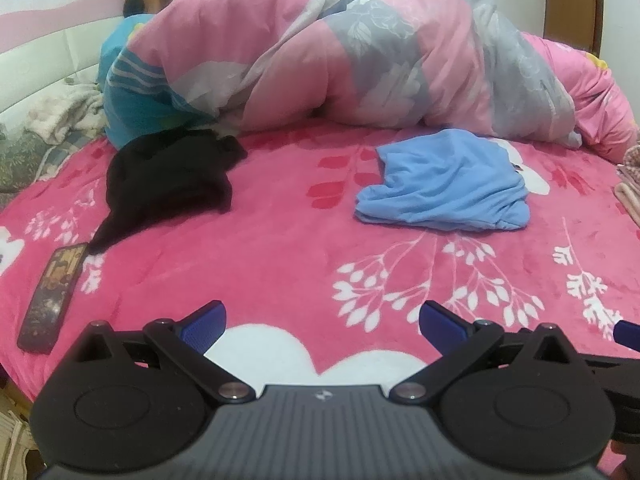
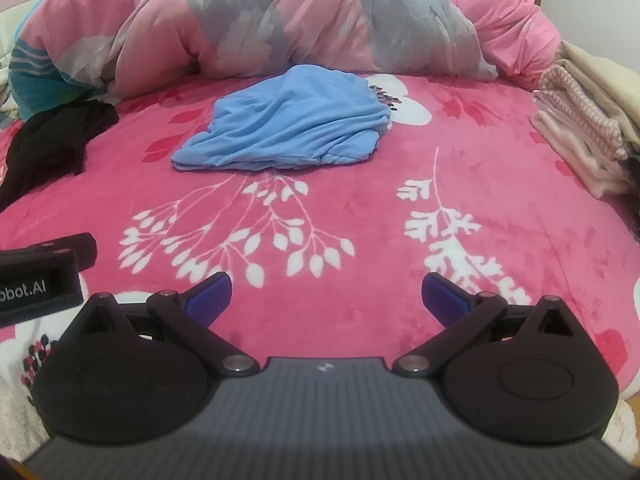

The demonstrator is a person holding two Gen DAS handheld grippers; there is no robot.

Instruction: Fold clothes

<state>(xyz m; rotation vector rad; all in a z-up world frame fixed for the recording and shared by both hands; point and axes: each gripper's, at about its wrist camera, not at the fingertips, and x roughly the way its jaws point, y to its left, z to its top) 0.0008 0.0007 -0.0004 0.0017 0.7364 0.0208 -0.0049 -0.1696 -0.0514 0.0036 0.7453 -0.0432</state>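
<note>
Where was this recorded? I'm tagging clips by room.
Most likely a bedroom: a pink floral blanket covers a bed, a bulky quilt is heaped behind it over a lying person, and a padded headboard stands at the left.

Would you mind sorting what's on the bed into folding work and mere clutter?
For folding: blue garment, black garment.
Lying about: phone, duvet, folded stack at the right edge, pink blanket underneath.

Plush pink bedspread [image 2: 400,216], soft blue cloth [image 2: 288,128]
</note>
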